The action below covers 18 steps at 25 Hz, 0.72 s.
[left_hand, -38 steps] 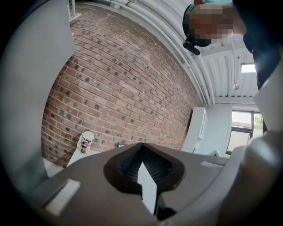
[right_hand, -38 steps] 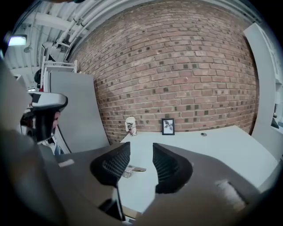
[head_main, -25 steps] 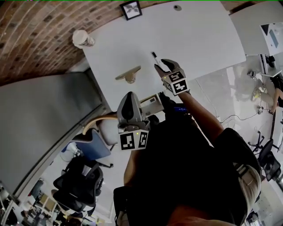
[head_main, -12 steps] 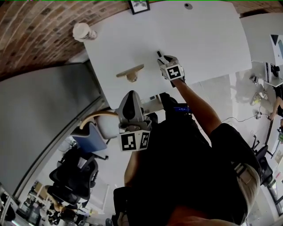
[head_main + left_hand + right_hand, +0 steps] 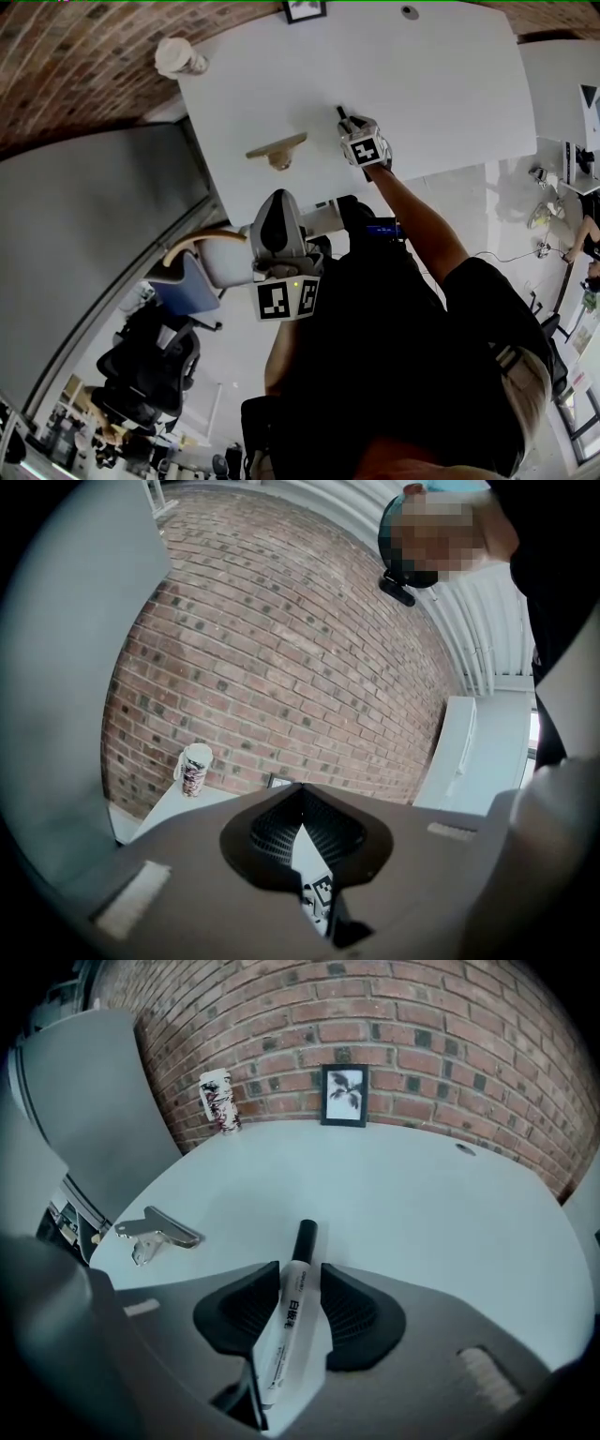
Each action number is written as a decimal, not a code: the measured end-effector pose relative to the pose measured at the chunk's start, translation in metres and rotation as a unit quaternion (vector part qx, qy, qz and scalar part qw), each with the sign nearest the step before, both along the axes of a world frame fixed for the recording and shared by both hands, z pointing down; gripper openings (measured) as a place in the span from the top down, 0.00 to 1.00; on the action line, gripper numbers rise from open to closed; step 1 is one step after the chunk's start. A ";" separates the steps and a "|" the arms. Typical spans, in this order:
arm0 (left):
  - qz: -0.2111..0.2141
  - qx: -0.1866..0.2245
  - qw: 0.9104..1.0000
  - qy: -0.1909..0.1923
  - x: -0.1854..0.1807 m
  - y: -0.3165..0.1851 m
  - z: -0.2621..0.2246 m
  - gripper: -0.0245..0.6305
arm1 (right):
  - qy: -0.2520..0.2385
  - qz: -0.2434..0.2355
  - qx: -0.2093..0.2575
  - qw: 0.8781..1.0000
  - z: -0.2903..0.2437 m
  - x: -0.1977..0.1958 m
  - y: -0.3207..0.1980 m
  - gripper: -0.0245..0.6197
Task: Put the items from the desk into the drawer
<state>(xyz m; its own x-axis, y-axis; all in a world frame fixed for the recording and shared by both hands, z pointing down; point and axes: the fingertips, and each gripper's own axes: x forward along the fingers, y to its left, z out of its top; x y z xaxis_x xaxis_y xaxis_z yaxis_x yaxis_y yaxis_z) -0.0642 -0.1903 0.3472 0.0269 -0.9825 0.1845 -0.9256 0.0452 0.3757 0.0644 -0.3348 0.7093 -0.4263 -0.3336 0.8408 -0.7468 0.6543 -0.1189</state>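
- Right gripper view: the marker (image 5: 292, 1307) lies on the white desk (image 5: 422, 1213), right between the right gripper's (image 5: 300, 1265) jaws. They've just been closing but aren't quite pinching it.
- Head view shows only the marker's dark tip past that gripper.
- Left gripper view: the left gripper's (image 5: 301, 787) jaws are together and empty, with a cup (image 5: 194, 769) beyond them by the brick wall (image 5: 281, 649).

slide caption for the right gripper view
Right gripper, jaws just closing around a whiteboard marker on the desk, binder clip at left

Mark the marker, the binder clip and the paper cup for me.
marker (image 5: 289, 1316): right gripper view, white barrel.
binder clip (image 5: 161, 1229): right gripper view, metal body.
paper cup (image 5: 217, 1101): right gripper view, patterned side.
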 end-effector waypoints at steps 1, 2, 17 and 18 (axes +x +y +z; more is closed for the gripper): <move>-0.001 0.000 1.000 0.001 0.001 0.001 0.000 0.96 | 0.006 -0.008 0.011 1.000 -0.002 0.000 -0.002 0.74; -0.001 0.001 1.000 0.001 0.001 0.002 -0.001 0.96 | 0.010 -0.013 0.022 1.000 -0.004 0.000 -0.004 0.75; -0.007 0.023 1.000 -0.001 -0.006 0.033 -0.015 0.96 | -0.012 0.020 -0.011 1.000 0.002 -0.001 0.014 0.86; -0.008 0.025 1.000 0.000 -0.007 0.037 -0.016 0.96 | -0.007 0.016 -0.003 1.000 0.000 -0.001 0.017 0.86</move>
